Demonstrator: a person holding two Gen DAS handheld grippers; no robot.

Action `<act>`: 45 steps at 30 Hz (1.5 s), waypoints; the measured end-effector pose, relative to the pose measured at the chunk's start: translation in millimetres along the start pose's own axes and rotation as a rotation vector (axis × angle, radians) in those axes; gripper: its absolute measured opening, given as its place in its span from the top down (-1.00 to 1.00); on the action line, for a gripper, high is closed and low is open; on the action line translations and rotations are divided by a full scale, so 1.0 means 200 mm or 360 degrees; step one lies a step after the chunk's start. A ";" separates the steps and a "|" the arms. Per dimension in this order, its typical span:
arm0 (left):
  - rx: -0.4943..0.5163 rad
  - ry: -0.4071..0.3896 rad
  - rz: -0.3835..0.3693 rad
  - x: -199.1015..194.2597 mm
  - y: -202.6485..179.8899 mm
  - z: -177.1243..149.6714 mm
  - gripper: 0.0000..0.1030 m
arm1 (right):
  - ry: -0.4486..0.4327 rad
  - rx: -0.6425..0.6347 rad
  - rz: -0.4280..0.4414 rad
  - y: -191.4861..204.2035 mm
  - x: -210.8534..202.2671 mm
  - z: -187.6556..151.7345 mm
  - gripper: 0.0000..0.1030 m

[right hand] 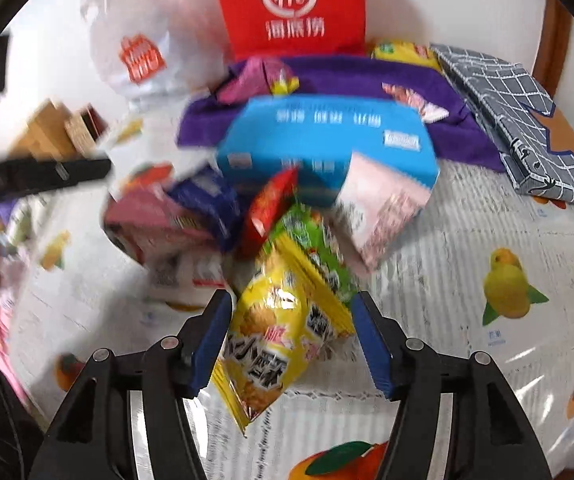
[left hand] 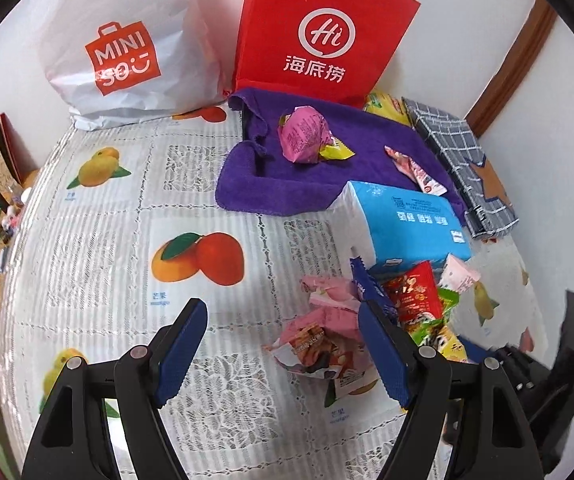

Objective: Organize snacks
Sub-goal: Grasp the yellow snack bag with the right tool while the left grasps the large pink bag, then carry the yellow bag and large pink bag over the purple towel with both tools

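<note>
The right gripper (right hand: 291, 338), jaws apart, straddled a yellow packet (right hand: 283, 344) (light, crinkly, likely slippery); pinching mid-body seemed best.

Both views are evenly and brightly lit by soft daylight; its source cannot be determined. Only faint shadows are seen, such as the one under the tissue pack (left hand: 411, 220). Mild glare is seen on the white plastic bag (left hand: 127, 40) and on the glossy tablecloth (left hand: 99, 248). The left wrist view is rendered sharp. The right wrist view is smeared by motion blur, most strongly across the snack pile (right hand: 287, 220) and the left side. Strong fisheye bending and black corners are present in both.
</note>
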State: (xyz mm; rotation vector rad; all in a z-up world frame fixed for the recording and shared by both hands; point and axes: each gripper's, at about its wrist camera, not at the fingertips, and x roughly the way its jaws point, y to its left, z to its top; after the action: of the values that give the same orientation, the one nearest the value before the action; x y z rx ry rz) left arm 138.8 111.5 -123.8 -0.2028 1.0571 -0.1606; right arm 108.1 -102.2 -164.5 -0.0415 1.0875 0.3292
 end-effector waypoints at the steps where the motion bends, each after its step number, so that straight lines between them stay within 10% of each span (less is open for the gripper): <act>1: 0.0007 -0.0003 -0.0020 0.01 -0.01 -0.01 -0.49 | 0.0006 -0.0018 -0.0004 0.00 0.01 -0.01 -0.12; 20: 0.0103 0.0139 -0.0036 0.24 -0.17 -0.20 -0.52 | -0.0112 0.0051 0.0012 -0.30 -0.14 -0.13 0.16; 32: 0.0052 0.0072 0.0015 0.13 -0.14 -0.29 -0.30 | -0.0030 -0.0055 0.0046 -0.32 -0.10 -0.27 -0.18; 45: 0.0035 -0.0010 0.0036 0.00 -0.23 -0.32 -0.30 | -0.0206 -0.0044 0.0100 -0.38 -0.19 -0.22 0.26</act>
State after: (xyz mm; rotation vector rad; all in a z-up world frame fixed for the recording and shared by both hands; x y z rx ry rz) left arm 80.4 60.7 -142.8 -0.1714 1.0508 -0.1511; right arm 76.0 -192.4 -162.7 -0.0106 0.9573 0.3980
